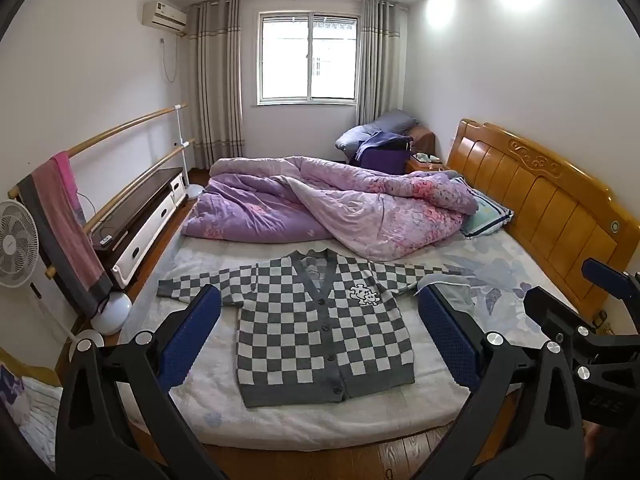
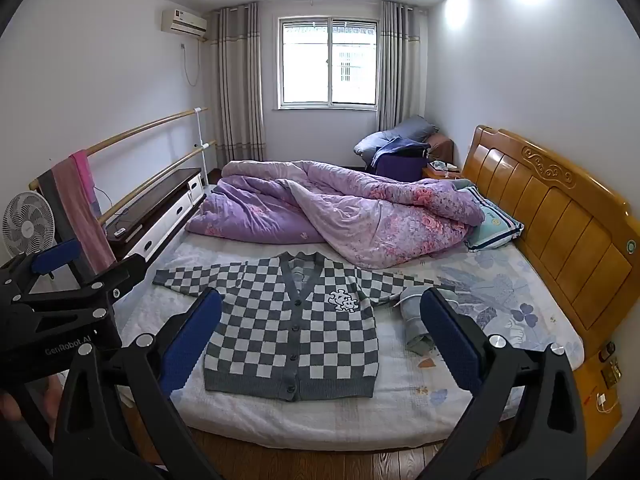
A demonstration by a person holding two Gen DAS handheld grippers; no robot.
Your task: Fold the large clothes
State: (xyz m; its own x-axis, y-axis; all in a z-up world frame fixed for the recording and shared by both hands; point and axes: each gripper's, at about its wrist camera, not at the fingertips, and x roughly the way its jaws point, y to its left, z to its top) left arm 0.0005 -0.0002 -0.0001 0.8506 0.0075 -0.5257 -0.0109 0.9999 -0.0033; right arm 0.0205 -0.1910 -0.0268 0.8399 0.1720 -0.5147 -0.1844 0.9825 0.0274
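Note:
A grey-and-white checkered cardigan (image 1: 320, 320) (image 2: 292, 328) lies flat and buttoned on the bed, hem toward me, both sleeves spread sideways. My left gripper (image 1: 320, 316) hangs open above the bed's near edge, well short of the cardigan, with nothing between its blue pads (image 1: 188, 340). My right gripper (image 2: 320, 320) is open too, held beside the left one, its pads (image 2: 452, 340) bare. Each gripper shows at the edge of the other's view. A small grey folded cloth (image 2: 416, 320) lies by the cardigan's right sleeve.
A crumpled purple floral quilt (image 1: 320, 204) fills the far half of the mattress (image 1: 280, 416). A wooden headboard (image 1: 548, 208) stands at the right, with a pillow (image 1: 486, 216). At the left are a fan (image 1: 18, 244), a rail with a towel (image 1: 64, 224) and a low cabinet (image 1: 140, 220).

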